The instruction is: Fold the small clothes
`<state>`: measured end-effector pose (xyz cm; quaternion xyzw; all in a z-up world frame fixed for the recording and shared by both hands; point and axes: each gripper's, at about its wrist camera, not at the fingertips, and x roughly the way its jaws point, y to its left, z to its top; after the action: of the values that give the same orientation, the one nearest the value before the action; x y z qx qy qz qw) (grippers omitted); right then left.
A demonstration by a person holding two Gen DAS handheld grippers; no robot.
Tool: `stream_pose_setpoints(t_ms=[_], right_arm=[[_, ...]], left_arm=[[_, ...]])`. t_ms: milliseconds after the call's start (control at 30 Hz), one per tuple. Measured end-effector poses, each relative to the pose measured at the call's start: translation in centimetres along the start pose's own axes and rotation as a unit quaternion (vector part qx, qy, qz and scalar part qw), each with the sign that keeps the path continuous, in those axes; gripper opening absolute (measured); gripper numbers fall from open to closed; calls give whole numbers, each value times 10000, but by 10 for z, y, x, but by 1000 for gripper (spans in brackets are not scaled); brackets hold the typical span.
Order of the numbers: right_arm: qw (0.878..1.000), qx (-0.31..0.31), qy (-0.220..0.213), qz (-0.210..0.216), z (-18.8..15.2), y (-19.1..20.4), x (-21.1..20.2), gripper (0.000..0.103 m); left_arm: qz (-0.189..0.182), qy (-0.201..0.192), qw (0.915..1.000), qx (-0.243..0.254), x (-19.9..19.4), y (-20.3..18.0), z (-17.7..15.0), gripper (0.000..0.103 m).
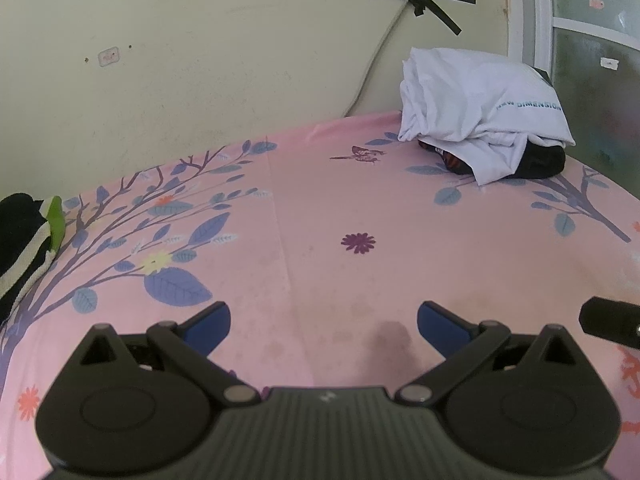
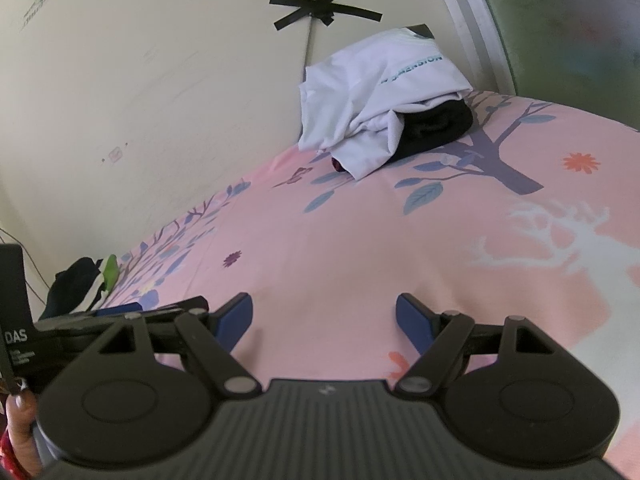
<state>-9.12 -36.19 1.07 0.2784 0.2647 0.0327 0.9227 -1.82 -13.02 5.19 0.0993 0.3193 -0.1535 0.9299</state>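
A pile of clothes lies at the far corner of the bed: a crumpled white shirt with teal lettering over a black garment. A second heap, black with white stripes and a green piece, lies at the bed's left edge. My left gripper is open and empty, low over the pink sheet. My right gripper is open and empty beside it; its tip shows in the left wrist view. The left gripper's body shows in the right wrist view.
The bed has a pink sheet printed with blue-leafed trees and flowers. A cream wall with black tape and a cable runs behind. A white-framed window stands at the right.
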Motion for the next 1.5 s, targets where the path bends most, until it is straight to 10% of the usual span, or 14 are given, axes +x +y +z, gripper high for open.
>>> stream_pose_setpoints(t_ms=[1500], right_arm=[[10000,41,-37,9,-1,-2,-2,73]], left_arm=[[-42,14,9997,242,1,-5,-4,103]])
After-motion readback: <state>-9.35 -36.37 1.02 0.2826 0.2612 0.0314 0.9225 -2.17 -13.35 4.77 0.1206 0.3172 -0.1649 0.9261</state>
